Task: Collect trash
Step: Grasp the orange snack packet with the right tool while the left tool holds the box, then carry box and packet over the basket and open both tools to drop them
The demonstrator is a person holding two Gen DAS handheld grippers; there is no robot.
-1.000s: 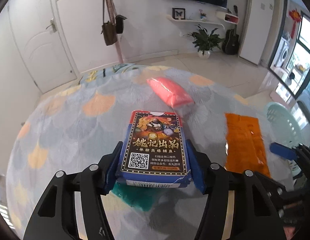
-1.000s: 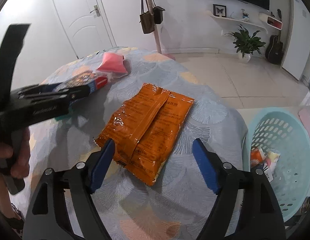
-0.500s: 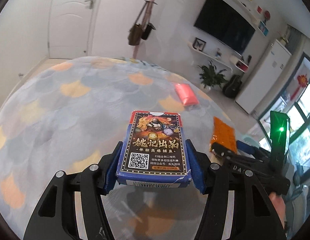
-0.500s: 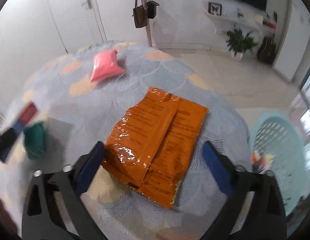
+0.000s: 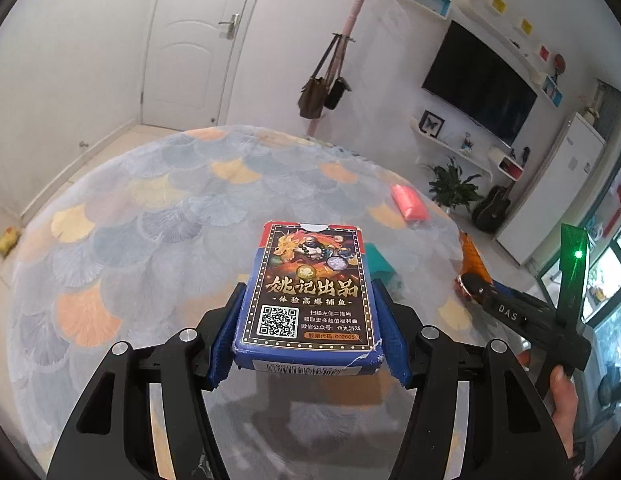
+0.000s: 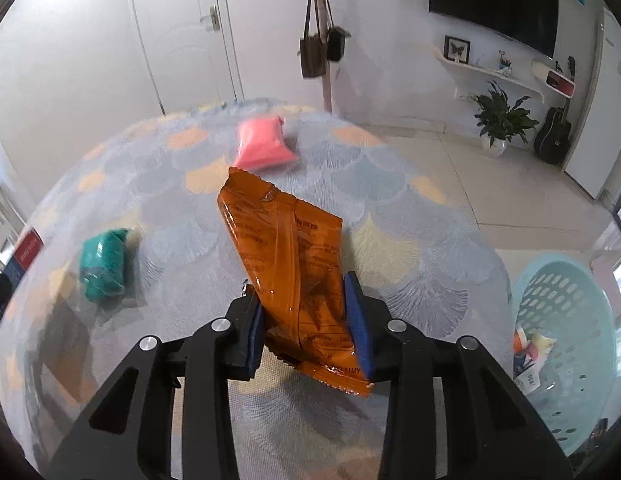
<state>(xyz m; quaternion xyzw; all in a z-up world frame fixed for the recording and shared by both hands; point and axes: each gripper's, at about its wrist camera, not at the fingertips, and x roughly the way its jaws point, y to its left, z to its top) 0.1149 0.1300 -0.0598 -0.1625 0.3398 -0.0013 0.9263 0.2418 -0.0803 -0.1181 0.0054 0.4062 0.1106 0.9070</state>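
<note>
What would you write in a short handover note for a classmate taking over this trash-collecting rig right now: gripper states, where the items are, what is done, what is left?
Left gripper: shut on the blue card box, held above the table.
Right gripper: shut on the orange wrapper, lifted off the table.
On the table: pink packet at the far side, teal packet nearer, to the left in the right wrist view.
Basket: pale blue, on the floor right of the table, already holding a few pieces.
Done: both held items picked up.
Left: drop both into the basket, then collect the pink and teal packets.
</note>
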